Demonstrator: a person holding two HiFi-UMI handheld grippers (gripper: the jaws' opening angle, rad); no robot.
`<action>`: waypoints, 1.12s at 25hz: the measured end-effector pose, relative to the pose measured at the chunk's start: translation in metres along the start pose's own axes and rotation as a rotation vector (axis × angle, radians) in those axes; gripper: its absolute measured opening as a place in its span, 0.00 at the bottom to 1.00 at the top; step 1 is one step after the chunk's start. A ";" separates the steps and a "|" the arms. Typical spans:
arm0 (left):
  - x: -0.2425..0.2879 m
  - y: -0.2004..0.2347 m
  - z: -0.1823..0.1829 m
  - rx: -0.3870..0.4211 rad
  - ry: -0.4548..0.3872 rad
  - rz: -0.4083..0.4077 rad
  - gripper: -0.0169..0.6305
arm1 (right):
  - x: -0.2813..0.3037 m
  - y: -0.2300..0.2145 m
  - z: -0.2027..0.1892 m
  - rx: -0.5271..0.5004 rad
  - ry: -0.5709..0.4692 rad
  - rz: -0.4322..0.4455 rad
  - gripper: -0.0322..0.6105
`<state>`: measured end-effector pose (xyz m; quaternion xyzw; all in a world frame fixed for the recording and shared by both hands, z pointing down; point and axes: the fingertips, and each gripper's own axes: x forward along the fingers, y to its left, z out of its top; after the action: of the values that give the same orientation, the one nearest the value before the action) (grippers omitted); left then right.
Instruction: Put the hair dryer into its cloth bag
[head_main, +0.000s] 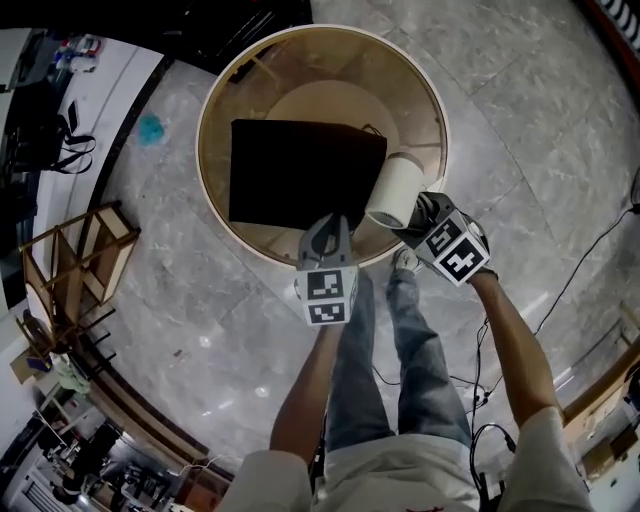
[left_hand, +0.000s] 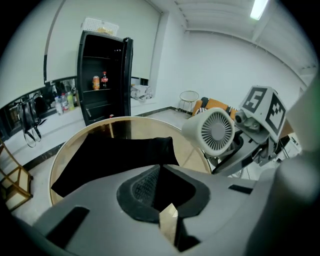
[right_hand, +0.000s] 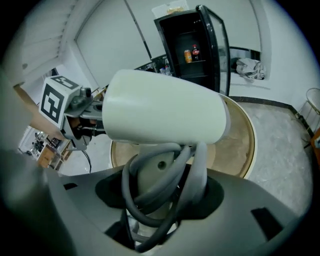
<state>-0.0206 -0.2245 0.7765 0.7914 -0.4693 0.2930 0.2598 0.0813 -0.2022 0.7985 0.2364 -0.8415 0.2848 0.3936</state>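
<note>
A black cloth bag (head_main: 300, 170) lies flat on the round wooden table (head_main: 225, 100). My left gripper (head_main: 333, 222) is at the bag's near edge, shut on the cloth, which runs up into the jaws in the left gripper view (left_hand: 159, 187). The white hair dryer (head_main: 397, 190) hangs just right of the bag's near right corner, over the table's rim. My right gripper (head_main: 415, 220) is shut on its handle, with the grey cord (right_hand: 150, 200) wound round it. The dryer's barrel (right_hand: 165, 112) lies across above the jaws; its rear grille (left_hand: 216, 131) faces the left gripper.
The table stands on a grey marble floor. A wooden rack (head_main: 75, 270) is at the left, cables (head_main: 600, 250) trail at the right, and the person's legs (head_main: 385, 350) stand at the table's near edge. A black glass-door fridge (left_hand: 102, 75) stands against the far wall.
</note>
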 end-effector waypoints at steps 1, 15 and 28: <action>0.000 0.000 0.000 -0.004 -0.001 -0.003 0.09 | 0.005 0.000 -0.004 -0.011 0.036 0.009 0.47; -0.004 -0.012 0.006 0.024 -0.022 -0.057 0.09 | 0.046 -0.004 -0.020 -0.234 0.398 0.049 0.47; -0.004 -0.022 0.015 0.053 -0.031 -0.143 0.09 | 0.076 -0.006 0.010 -0.402 0.436 -0.042 0.47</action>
<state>0.0006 -0.2233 0.7600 0.8340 -0.4076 0.2735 0.2519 0.0360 -0.2261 0.8553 0.1045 -0.7714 0.1484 0.6099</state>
